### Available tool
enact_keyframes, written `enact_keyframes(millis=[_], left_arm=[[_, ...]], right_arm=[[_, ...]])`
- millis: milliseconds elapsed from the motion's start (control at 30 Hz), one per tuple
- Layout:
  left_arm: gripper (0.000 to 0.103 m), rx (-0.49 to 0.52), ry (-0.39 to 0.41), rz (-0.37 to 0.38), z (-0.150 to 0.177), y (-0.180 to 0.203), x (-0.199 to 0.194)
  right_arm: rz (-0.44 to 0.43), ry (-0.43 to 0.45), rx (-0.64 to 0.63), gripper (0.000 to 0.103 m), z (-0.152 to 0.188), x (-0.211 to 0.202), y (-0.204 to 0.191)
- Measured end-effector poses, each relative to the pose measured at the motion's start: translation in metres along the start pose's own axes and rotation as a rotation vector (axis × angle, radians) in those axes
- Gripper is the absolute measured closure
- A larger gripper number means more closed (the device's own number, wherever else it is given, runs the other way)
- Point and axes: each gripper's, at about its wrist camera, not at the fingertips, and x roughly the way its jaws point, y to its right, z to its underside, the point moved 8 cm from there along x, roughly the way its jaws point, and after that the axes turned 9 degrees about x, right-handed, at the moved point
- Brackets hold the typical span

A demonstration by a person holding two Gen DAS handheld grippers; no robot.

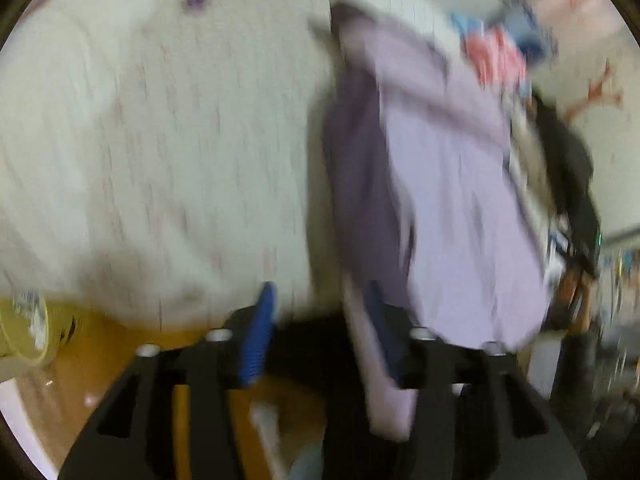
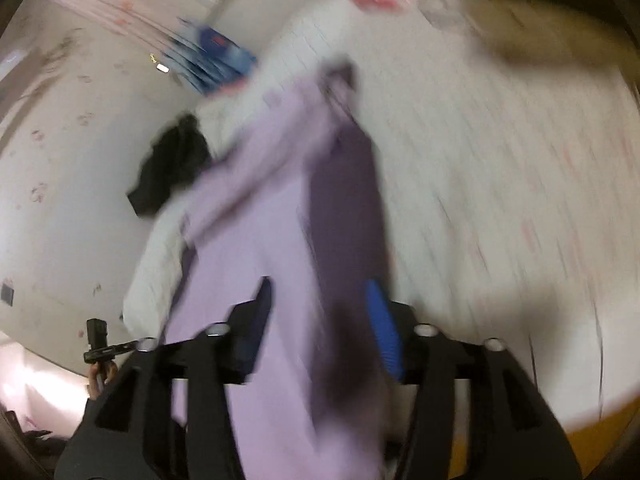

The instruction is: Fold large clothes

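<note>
Both views are blurred. The left gripper [image 1: 320,320] has its blue-padded fingers [image 1: 258,332] wide apart; the lilac garment [image 1: 452,208] hangs over the right finger, and I cannot tell if it is pinched. The right gripper [image 2: 324,320] is also wide open, with the same lilac garment [image 2: 272,248] draped between its fingers. The garment hangs above the white bed cover [image 1: 168,152], near a black cloth [image 2: 172,164].
</note>
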Motion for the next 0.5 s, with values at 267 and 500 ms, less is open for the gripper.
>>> enact_keyframes(millis=[267, 500], left_arm=[[0.022, 0.028, 0.327, 0.043, -0.189, 0.056, 0.061], [0.022, 0.039, 0.284, -0.008, -0.278, 0.071, 0.194]], right_arm=[[0.264, 0.158, -0.236, 0.034, -0.136, 0.152, -0.076], [0.532, 0.012, -0.137, 0.029, -0.160, 0.274, 0.010]])
